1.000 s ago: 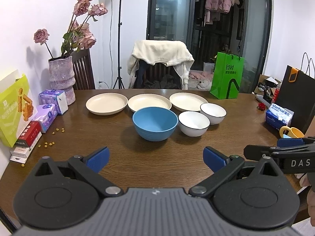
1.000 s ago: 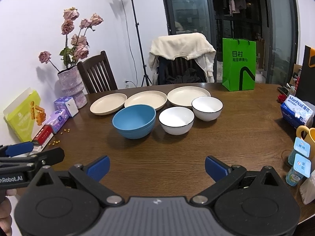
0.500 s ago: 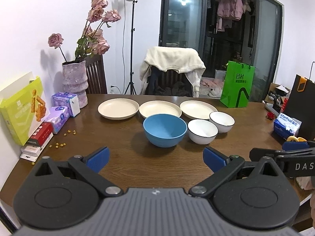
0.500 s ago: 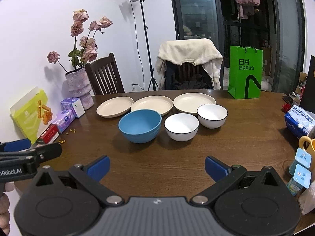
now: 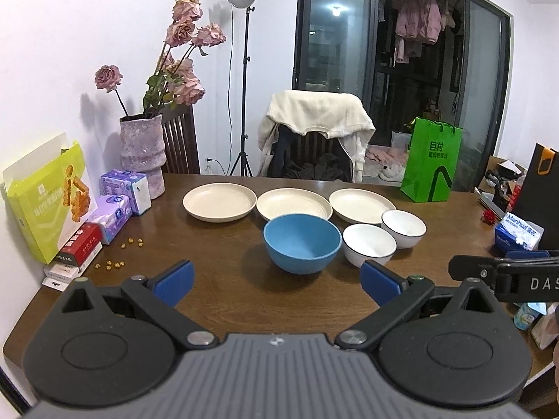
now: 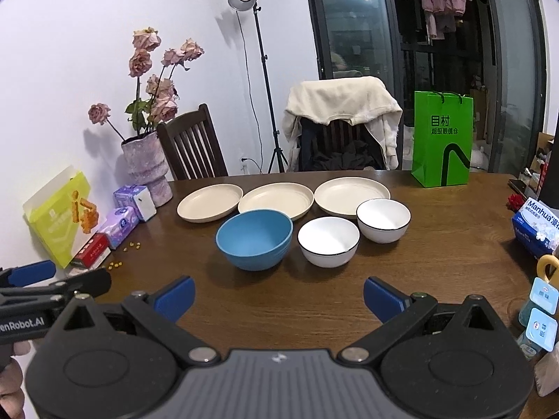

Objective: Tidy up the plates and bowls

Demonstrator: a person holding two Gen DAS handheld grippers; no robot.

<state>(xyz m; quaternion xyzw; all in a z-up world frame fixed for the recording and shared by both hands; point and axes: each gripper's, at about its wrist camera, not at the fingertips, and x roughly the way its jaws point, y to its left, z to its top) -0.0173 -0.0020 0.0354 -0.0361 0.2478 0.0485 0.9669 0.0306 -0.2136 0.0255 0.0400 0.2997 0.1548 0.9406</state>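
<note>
Now both grippers, left (image 5: 276,281) and right (image 6: 277,295), hover with jaws spread wide, empty. Ahead on the bench (image 6: 436,262) sits the blue bowl (image 6: 254,238), well apart from them.

Both wrist views look forward from the near edge of the brown wooden counter (image 5: 227,272), set back, sharing the round blue bowl (image 5: 302,247) (image 6: 254,239) mid-counter.

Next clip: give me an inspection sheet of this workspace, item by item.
Surface: wooden table, small yellow bits scattered at left.
Job's things: three cream plates in a back row; blue bowl and two white bowls in front, all separate, nothing stacked.
Clutter: tissue packs, snack box, vase, green bag.
Grippers: left tongs open, empty; right tongs open, empty.
Cables: lamp cord down the wall.
Surroundings: draped chair, glass doors.
</note>
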